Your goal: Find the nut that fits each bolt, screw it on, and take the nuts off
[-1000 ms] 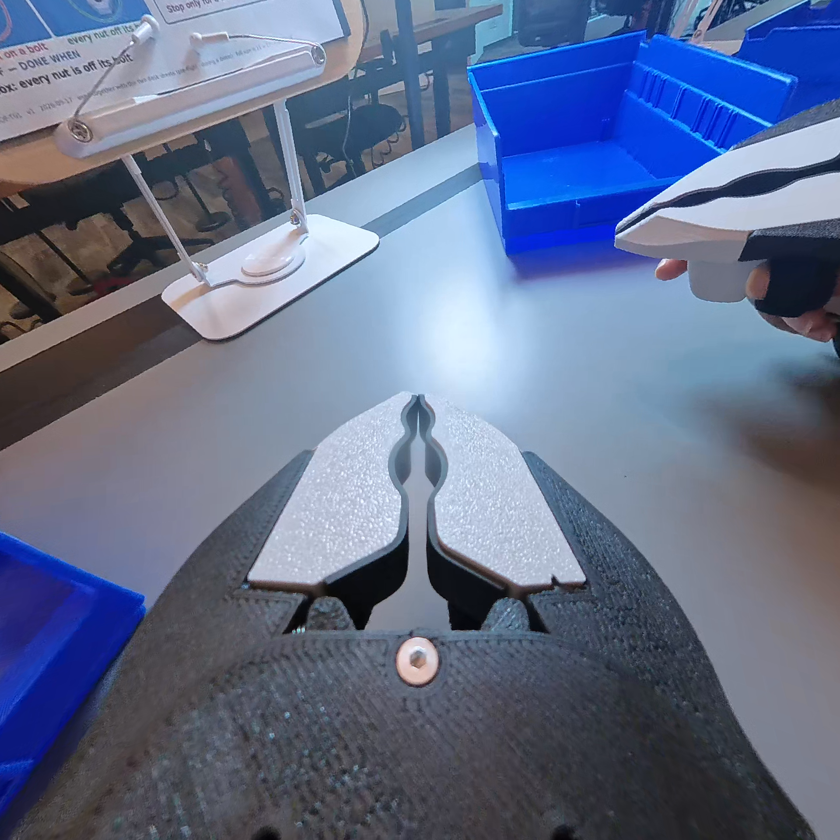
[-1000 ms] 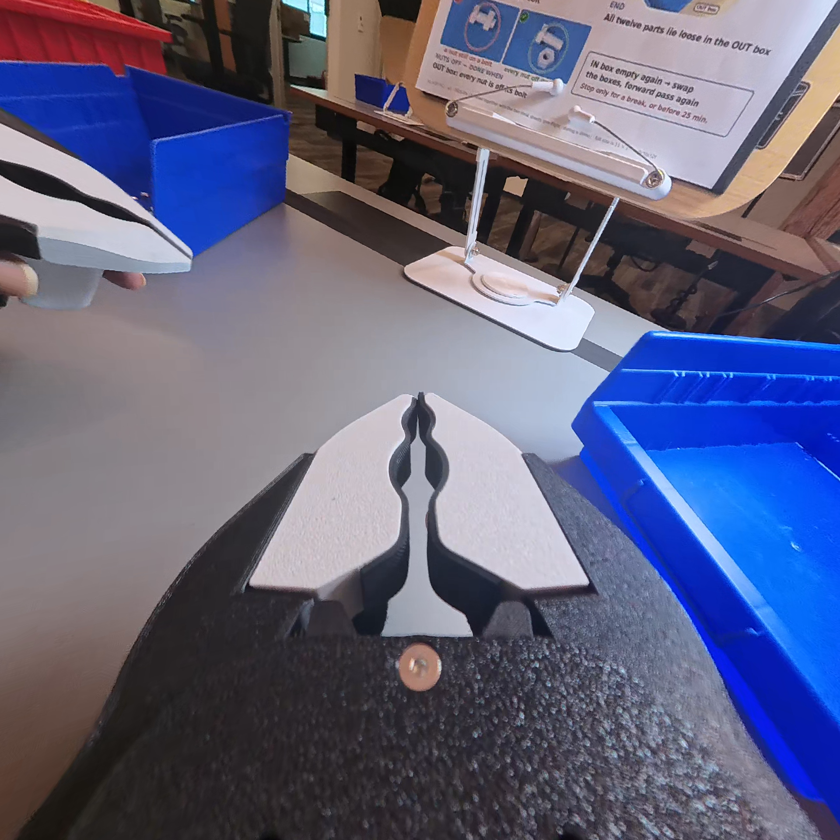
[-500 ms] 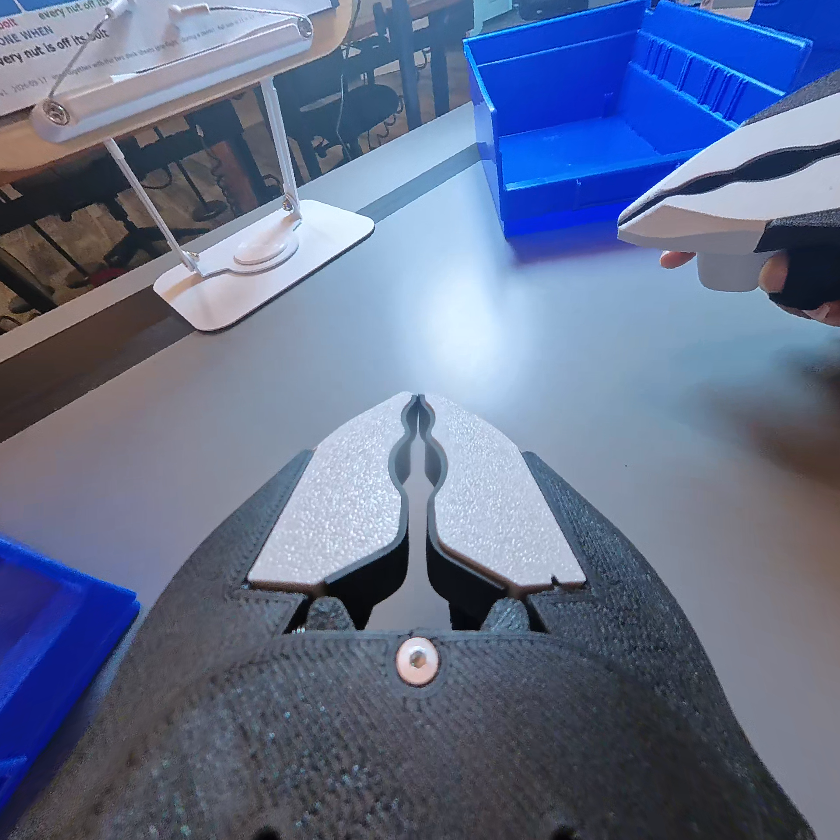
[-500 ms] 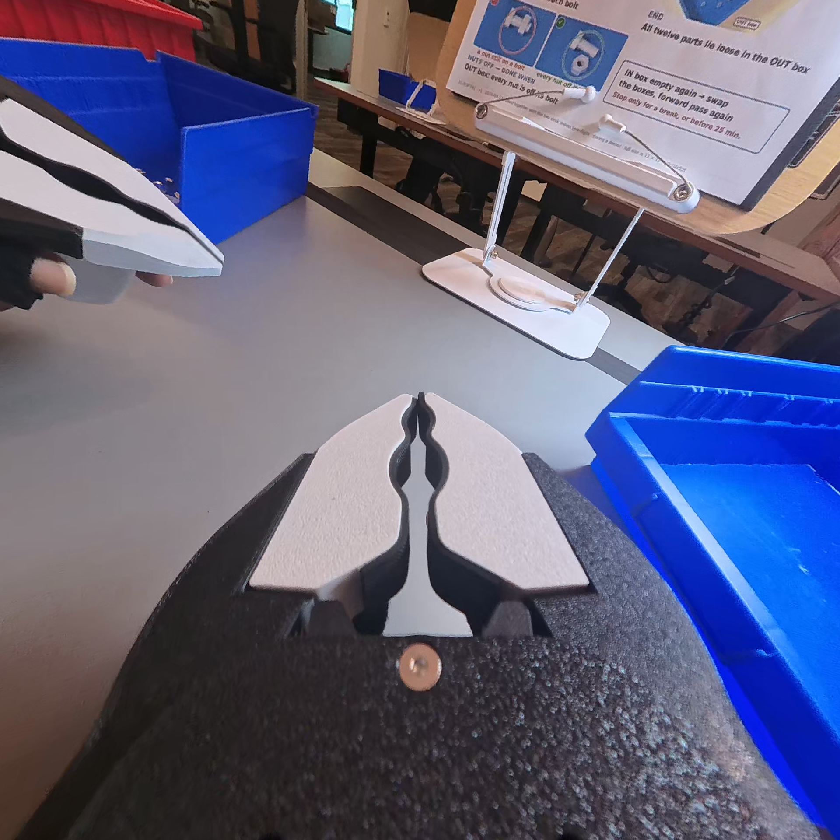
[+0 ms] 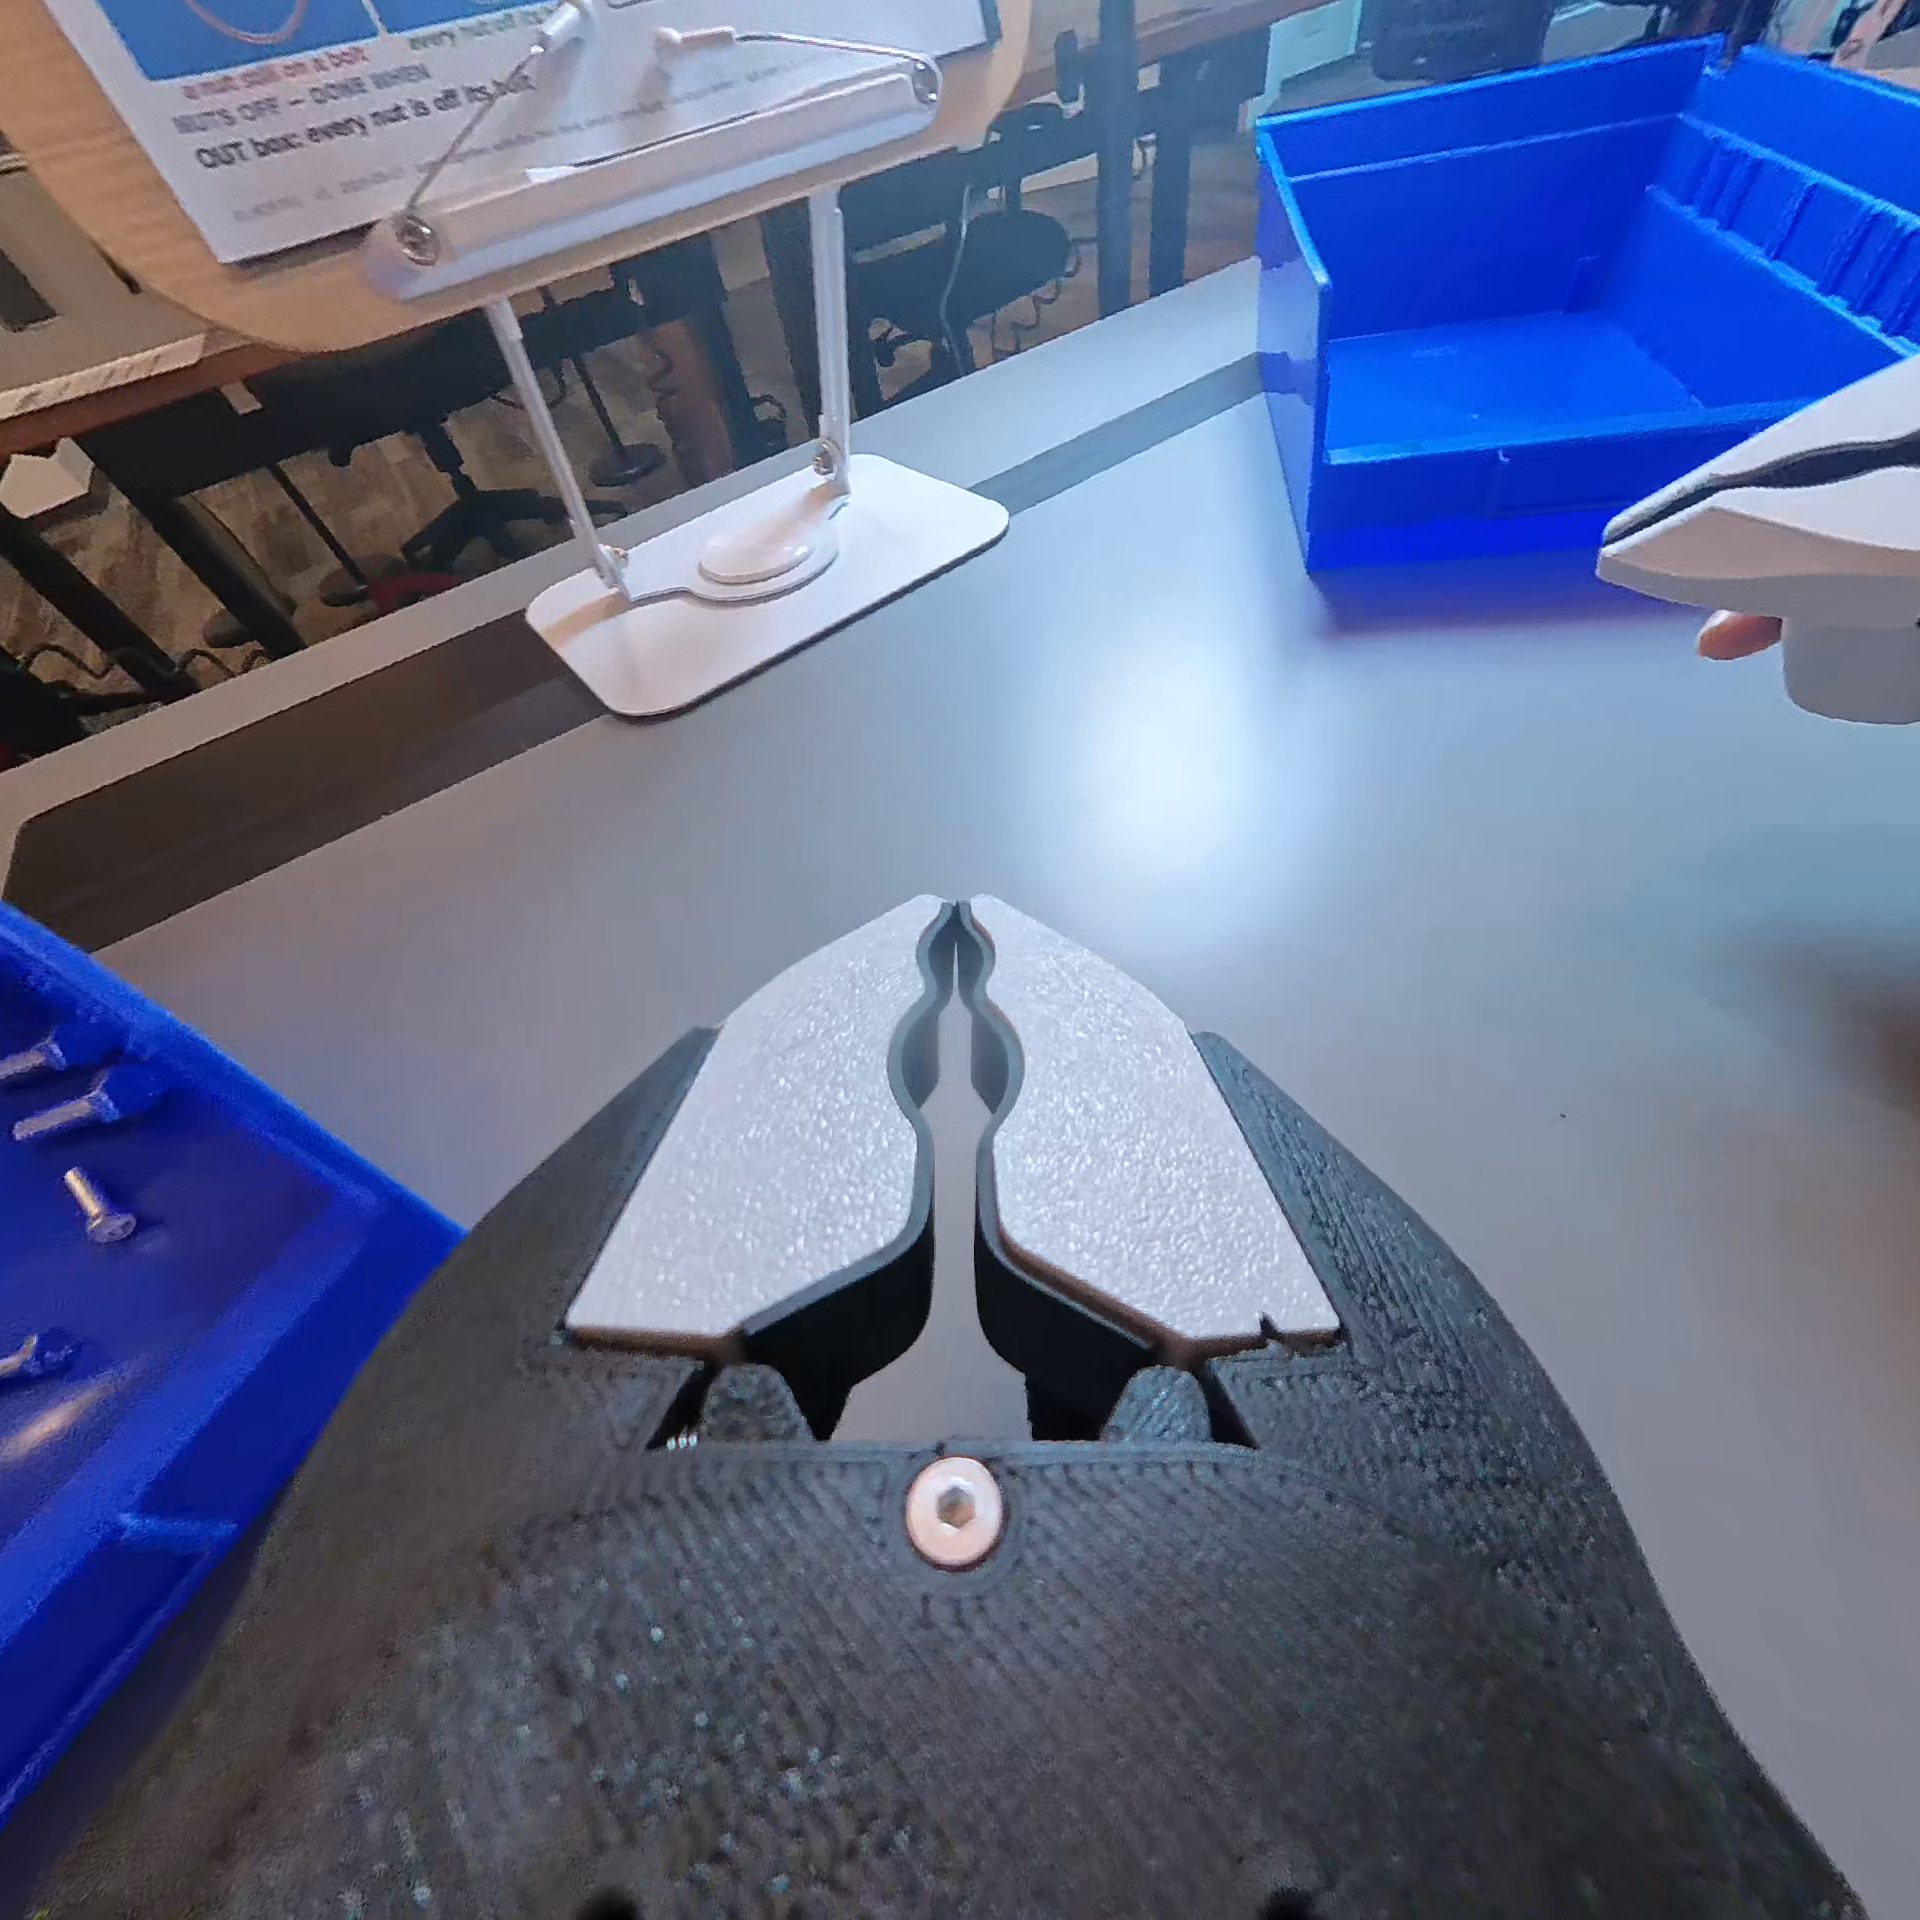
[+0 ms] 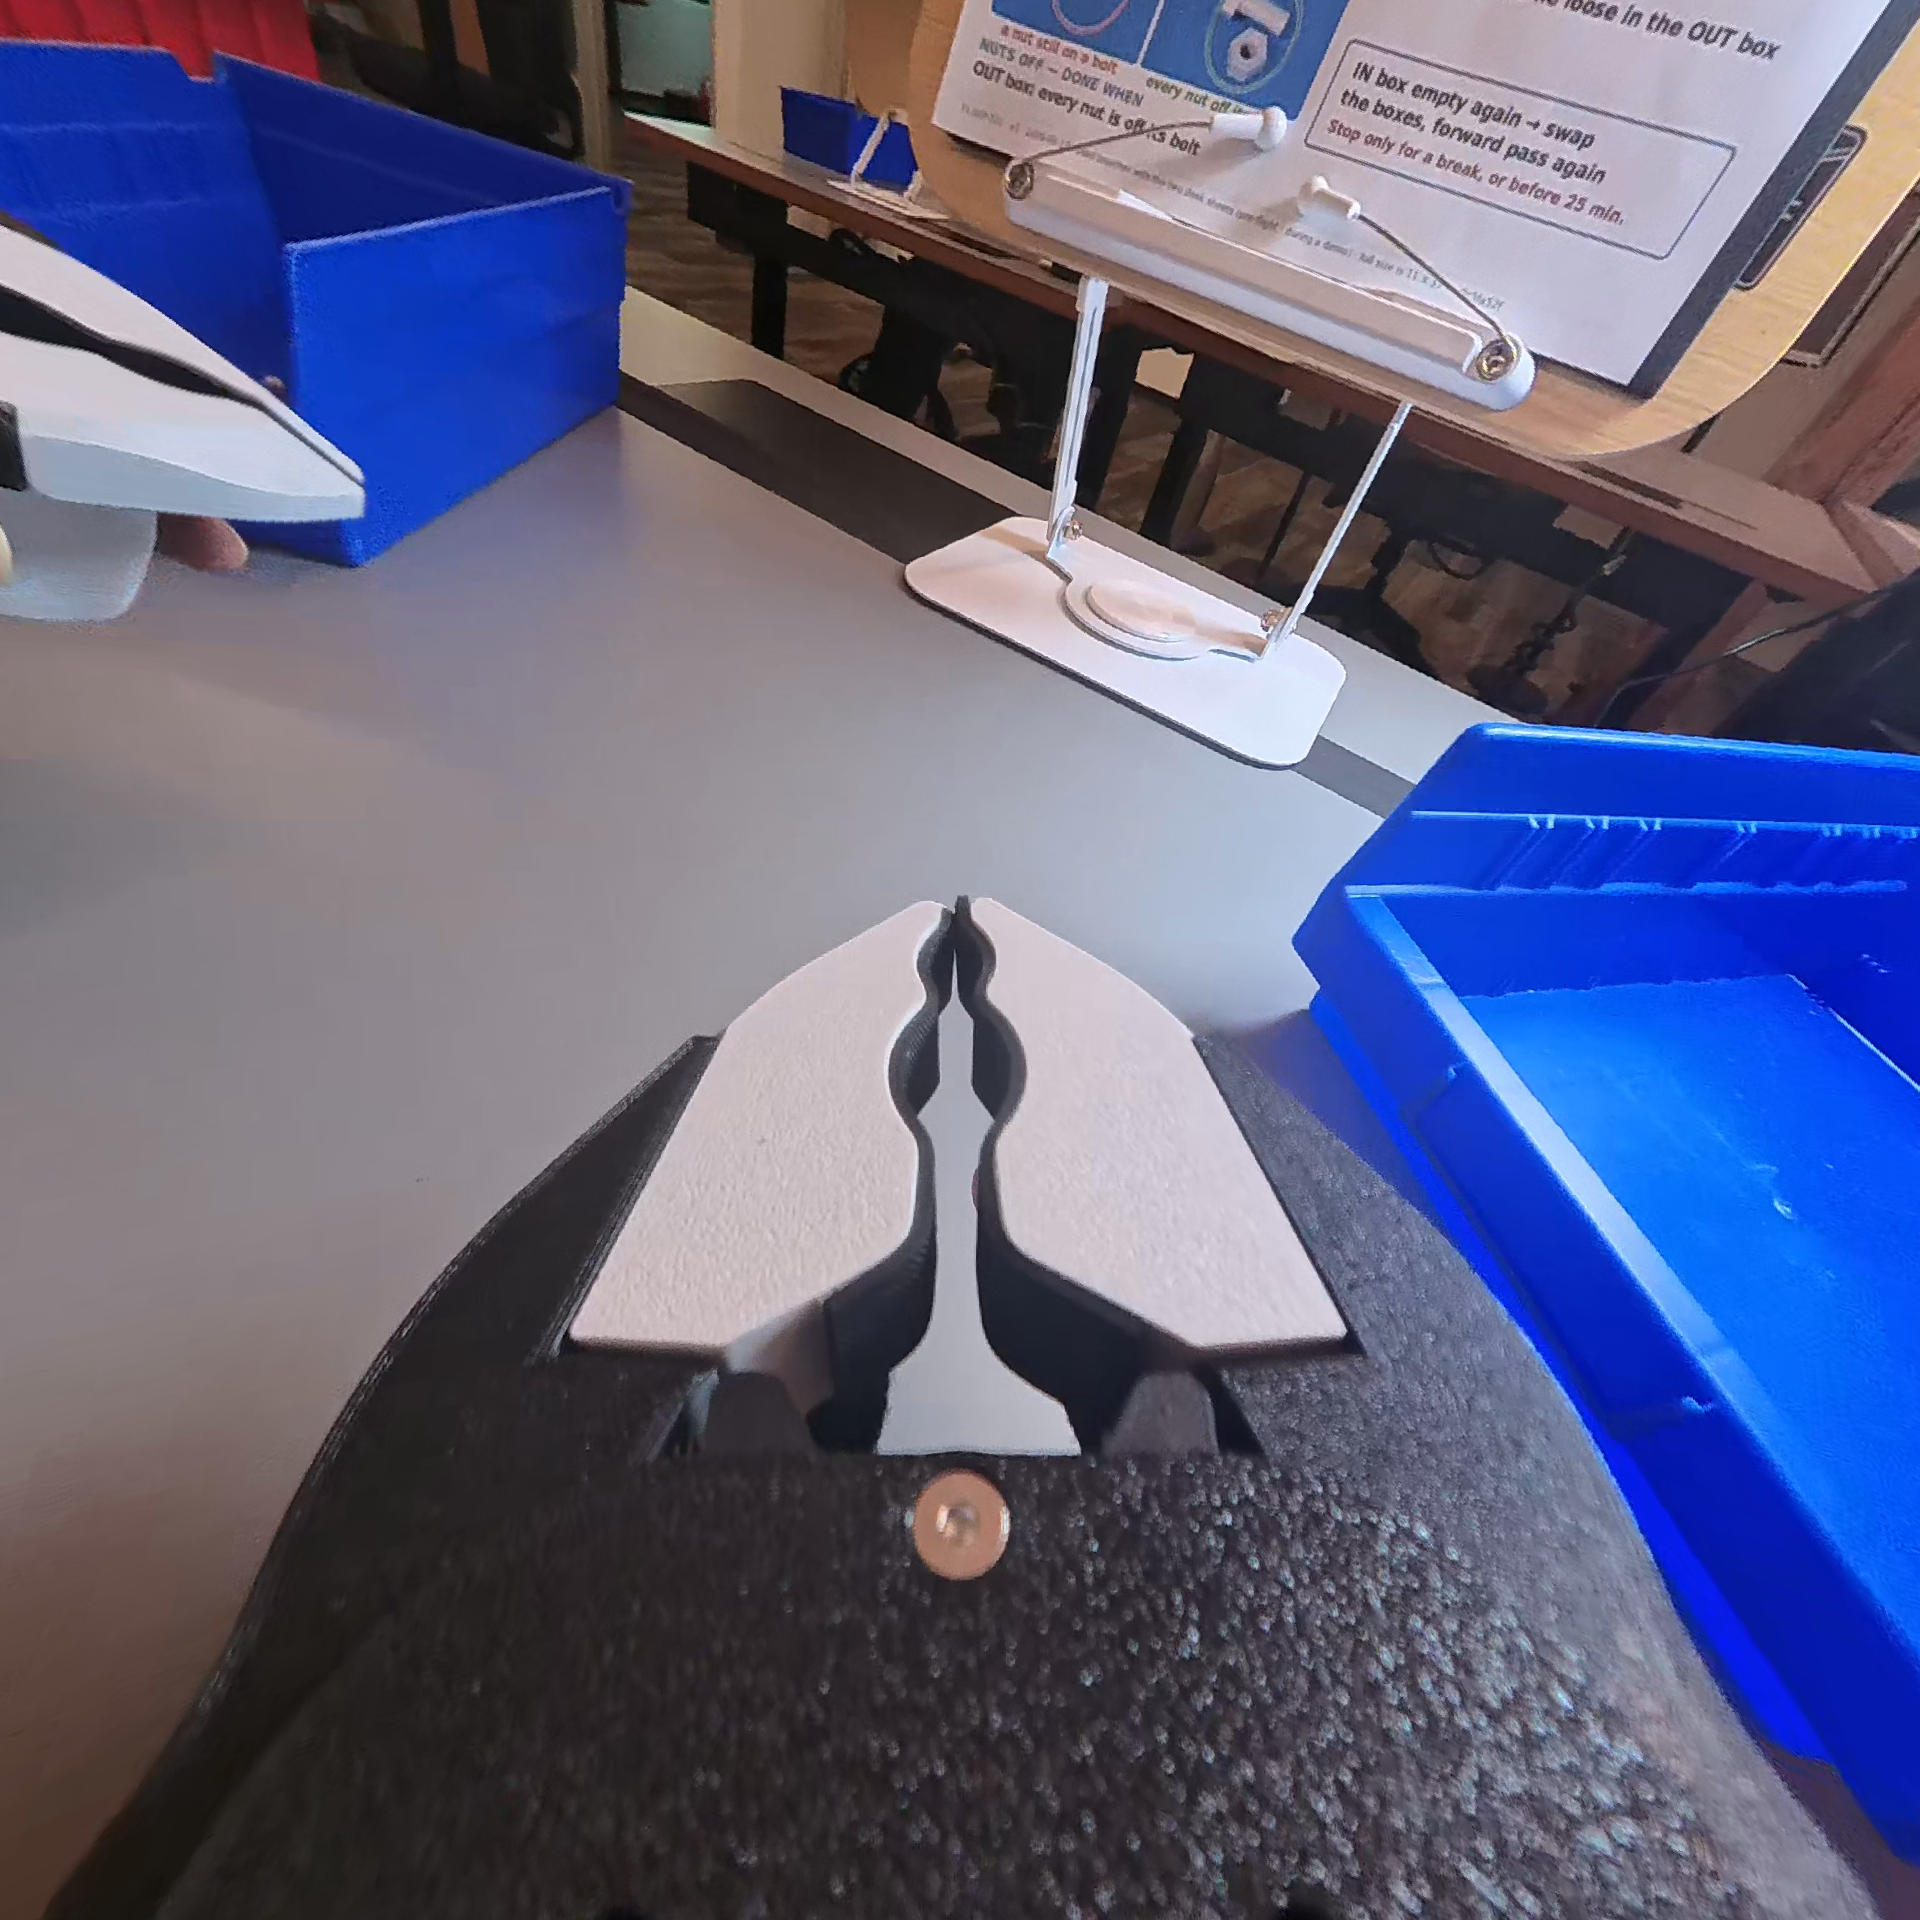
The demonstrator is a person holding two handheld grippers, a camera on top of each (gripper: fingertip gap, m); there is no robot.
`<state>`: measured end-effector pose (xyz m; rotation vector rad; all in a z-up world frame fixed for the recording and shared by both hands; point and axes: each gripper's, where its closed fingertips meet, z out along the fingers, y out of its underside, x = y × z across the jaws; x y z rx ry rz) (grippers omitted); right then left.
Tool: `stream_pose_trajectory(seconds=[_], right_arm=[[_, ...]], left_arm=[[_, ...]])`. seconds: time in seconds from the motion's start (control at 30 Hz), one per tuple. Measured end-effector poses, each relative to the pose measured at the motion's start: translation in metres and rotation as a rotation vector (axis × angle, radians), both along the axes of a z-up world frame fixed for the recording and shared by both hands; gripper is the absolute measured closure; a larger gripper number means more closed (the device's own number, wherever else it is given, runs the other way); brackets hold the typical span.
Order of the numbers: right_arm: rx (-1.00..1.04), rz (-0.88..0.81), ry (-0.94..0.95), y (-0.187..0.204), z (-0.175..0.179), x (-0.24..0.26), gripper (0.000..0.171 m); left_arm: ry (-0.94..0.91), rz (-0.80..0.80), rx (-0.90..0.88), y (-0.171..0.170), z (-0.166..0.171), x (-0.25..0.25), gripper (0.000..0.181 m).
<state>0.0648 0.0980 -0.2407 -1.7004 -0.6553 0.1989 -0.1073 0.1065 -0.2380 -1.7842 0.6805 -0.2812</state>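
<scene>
The left gripper [image 5: 957, 906] hovers over the grey counter [image 5: 1195, 831] with its jaws closed tip to tip and nothing between them. The right gripper [image 6: 957, 902] is likewise pressed together at the tips and empty; in the left wrist view it is cut off by the right edge, only its white nose and a fingertip of the holding hand [image 5: 1733, 632] showing.

At the lower left, a blue bin [image 5: 260, 1309] is partly hidden by the left gripper's black body and cropped by the frame. Several loose bolts [image 5: 96, 1218] lie on its floor; no nuts can be made out there.

A second blue bin [image 6: 1683, 1143] sits beside the right gripper, its visible floor bare. A white stand [image 5: 769, 582] holds an instruction sheet [image 6: 1455, 94], whose top is out of frame.
</scene>
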Motion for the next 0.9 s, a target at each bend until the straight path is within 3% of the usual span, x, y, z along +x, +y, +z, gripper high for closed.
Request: stream_pose_trajectory(seconds=[0.4,0.7,0.9], right_arm=[[0.04,0.052,0.039,-0.007,0.013,-0.009,0.171],[0.198,0.027,0.061,-0.014,0.041,-0.009,0.171],[0.208,0.115,0.083,-0.024,0.051,-0.024,0.171]], left_arm=[[-0.038,0.044,0.0,0.003,0.004,-0.019,0.181],[-0.076,0.09,0.176,-0.001,0.034,-0.02,0.181],[-0.081,0.087,0.16,0.001,0.032,-0.017,0.181]])
